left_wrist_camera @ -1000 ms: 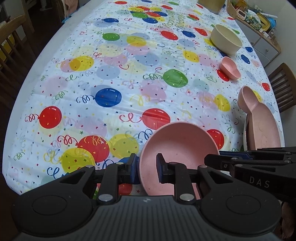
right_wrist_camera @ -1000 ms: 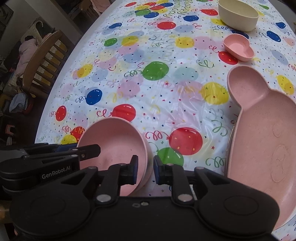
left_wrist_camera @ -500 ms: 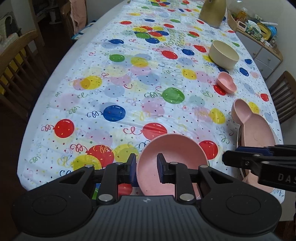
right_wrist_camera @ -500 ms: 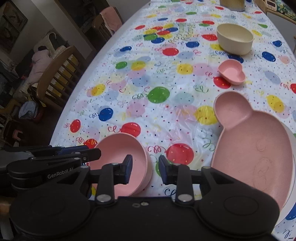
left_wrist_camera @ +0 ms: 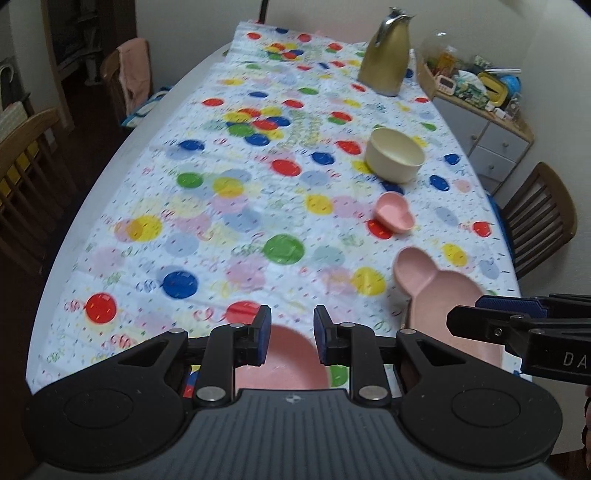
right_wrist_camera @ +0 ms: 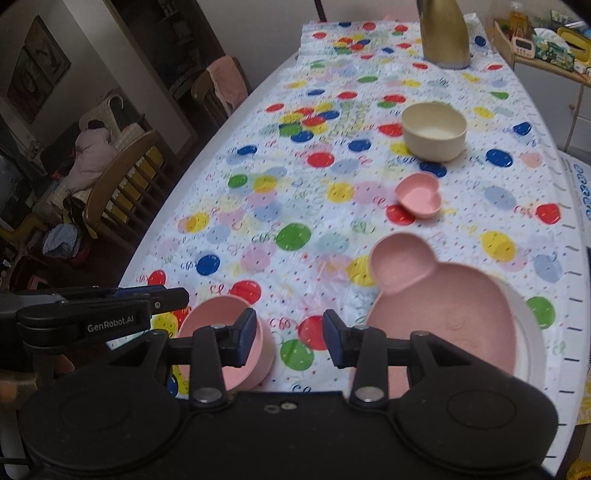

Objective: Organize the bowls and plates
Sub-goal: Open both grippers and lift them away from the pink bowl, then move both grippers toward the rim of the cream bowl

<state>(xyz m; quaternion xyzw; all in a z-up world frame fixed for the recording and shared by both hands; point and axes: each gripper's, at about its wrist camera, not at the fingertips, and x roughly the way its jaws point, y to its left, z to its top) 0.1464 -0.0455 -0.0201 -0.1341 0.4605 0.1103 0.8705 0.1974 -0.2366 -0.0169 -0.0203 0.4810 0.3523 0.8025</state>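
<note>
My left gripper (left_wrist_camera: 291, 334) hangs with its jaws parted and nothing between them; the pink bowl (right_wrist_camera: 225, 341) sits on the balloon tablecloth (left_wrist_camera: 258, 221) below, its near half hidden behind my fingers. My right gripper (right_wrist_camera: 290, 341) has its jaws opening, only cloth showing in the gap. Further right, the pink bear-shaped plate (right_wrist_camera: 443, 306) lies on a white plate (right_wrist_camera: 532, 332), of which just a rim shows. Beyond sit the pink heart dish (right_wrist_camera: 419, 199) and the cream bowl (right_wrist_camera: 434, 131).

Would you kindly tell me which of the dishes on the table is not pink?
The round cream bowl, standing farthest up the table, near the gold jug. The heart-shaped dish, the eared plate and the near bowl are pink.
</note>
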